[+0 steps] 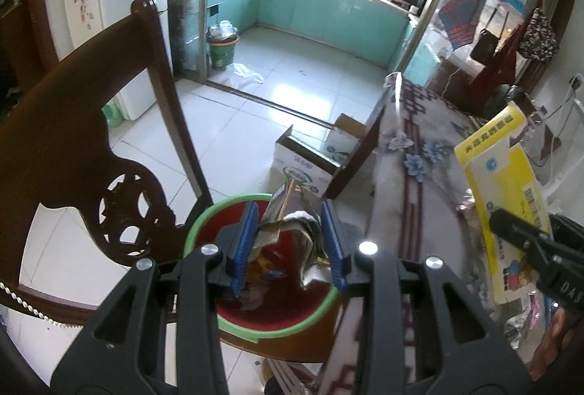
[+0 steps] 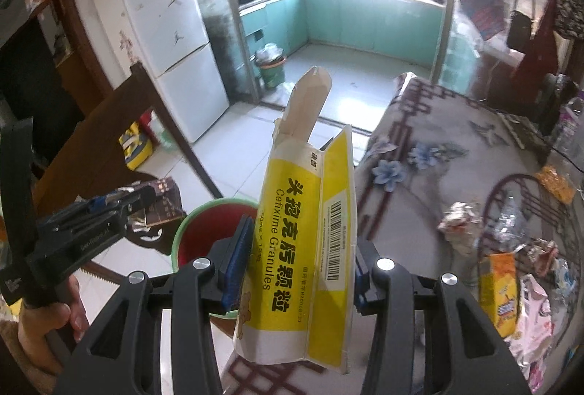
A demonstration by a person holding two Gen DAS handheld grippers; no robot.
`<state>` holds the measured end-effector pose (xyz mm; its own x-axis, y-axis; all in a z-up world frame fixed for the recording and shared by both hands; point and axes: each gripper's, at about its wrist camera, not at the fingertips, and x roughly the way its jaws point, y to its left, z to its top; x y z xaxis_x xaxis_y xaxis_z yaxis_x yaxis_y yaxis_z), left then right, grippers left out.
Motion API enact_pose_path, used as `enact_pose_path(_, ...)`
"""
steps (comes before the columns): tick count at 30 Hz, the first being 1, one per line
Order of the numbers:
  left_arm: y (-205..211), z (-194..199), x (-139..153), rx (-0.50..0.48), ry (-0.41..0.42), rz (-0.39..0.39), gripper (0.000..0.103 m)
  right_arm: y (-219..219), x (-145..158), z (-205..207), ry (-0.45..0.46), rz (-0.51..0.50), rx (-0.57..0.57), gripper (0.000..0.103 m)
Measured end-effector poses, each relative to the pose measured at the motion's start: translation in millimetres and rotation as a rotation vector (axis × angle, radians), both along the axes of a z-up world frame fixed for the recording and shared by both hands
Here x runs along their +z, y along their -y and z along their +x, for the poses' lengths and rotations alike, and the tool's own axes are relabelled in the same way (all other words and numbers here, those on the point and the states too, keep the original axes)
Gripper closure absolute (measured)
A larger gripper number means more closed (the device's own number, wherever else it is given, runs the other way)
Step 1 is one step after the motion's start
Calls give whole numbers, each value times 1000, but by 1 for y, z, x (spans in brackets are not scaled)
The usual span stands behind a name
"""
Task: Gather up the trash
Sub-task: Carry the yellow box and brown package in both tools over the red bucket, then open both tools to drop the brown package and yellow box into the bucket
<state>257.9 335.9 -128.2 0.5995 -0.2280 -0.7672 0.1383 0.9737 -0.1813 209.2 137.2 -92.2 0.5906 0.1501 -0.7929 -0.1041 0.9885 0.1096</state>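
My left gripper (image 1: 290, 245) is shut on a crumpled foil snack wrapper (image 1: 292, 238) and holds it right above the red bin with a green rim (image 1: 277, 325), which stands on a wooden chair seat. My right gripper (image 2: 299, 263) is shut on a flattened yellow and white medicine box (image 2: 303, 249), held upright over the table edge next to the bin (image 2: 204, 227). The box also shows in the left wrist view (image 1: 503, 198), to the right of the bin. The left gripper with its wrapper shows in the right wrist view (image 2: 109, 205), left of the bin.
A carved wooden chair back (image 1: 109, 139) stands left of the bin. The table with a flowered cloth (image 2: 438, 158) carries more trash at the right: a crumpled foil wrapper (image 2: 460, 223), a yellow carton (image 2: 500, 289) and plastic packets. An open cardboard box (image 1: 310, 161) lies on the tiled floor.
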Motion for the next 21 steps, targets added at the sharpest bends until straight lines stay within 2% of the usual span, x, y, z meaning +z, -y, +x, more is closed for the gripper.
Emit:
enact_pose_path(7, -16, 14, -33, 34, -83, 10, 69, -27, -34, 18, -95, 20, 83, 58)
enact_pose_path(14, -21, 28, -52, 47, -129, 19, 69, -47, -66, 35, -186, 49, 155, 58)
enact_pose_path(21, -23, 38, -71, 53, -177, 14, 69, -60, -84, 43, -226, 48, 209, 58)
